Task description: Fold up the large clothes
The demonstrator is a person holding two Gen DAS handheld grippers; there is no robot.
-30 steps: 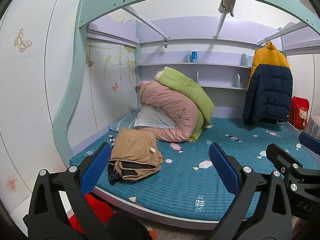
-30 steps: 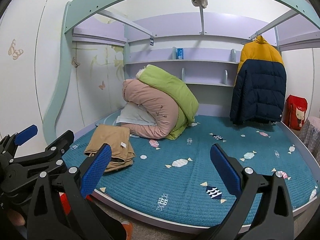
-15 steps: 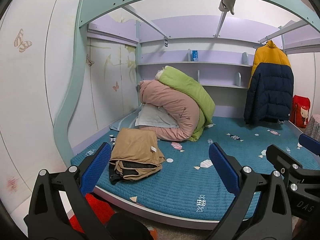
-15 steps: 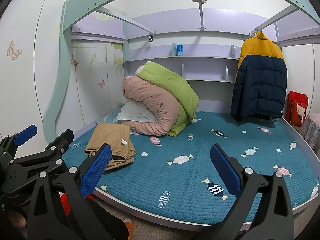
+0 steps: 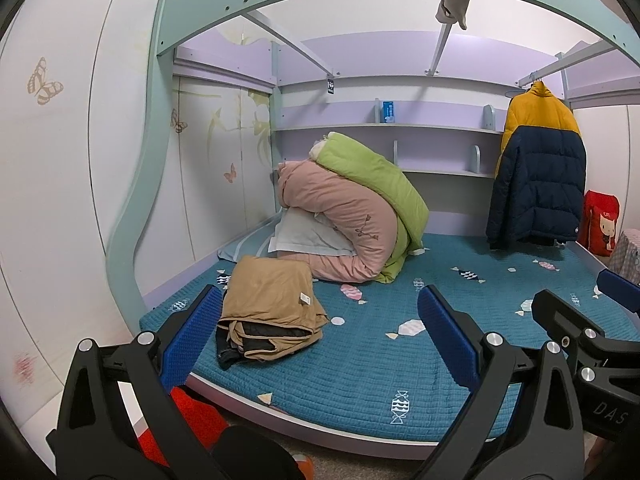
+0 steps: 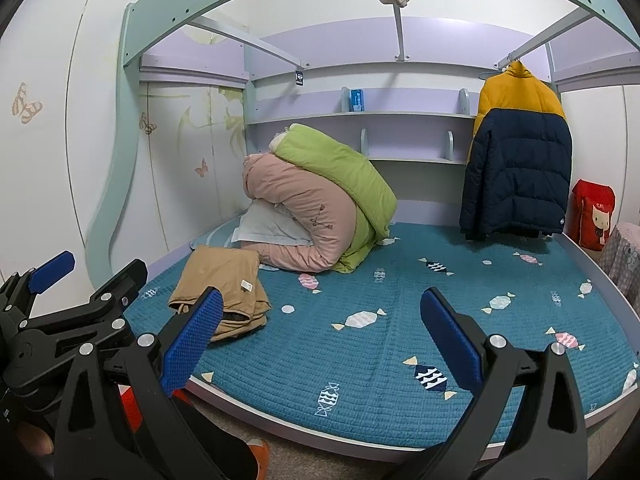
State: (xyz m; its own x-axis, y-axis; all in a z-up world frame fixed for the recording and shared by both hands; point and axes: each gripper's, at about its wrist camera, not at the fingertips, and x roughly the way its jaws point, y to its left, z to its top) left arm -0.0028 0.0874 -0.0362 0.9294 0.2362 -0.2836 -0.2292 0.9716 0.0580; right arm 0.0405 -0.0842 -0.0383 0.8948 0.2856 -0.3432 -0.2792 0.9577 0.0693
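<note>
A folded tan garment (image 5: 272,304) (image 6: 224,284) with a dark lining lies on the teal bed mat (image 5: 380,360) (image 6: 360,356) near its front left corner. A yellow and navy puffer jacket (image 5: 536,176) (image 6: 516,160) hangs on a rail at the back right. My left gripper (image 5: 320,332) is open, held in front of the bed edge, apart from the tan garment. My right gripper (image 6: 324,332) is open too, empty, facing the bed's middle. In the right wrist view the left gripper's body (image 6: 80,312) shows at the left.
Rolled pink and green quilts (image 5: 352,216) (image 6: 320,204) with a pillow sit at the back left. Shelves (image 5: 384,148) line the back wall. A red bag (image 5: 600,220) (image 6: 592,216) stands at the right. A curved bed frame (image 5: 132,208) rises on the left.
Both views have drifted slightly upward and nearer the bed. The garments lie as before, and both grippers stay open.
</note>
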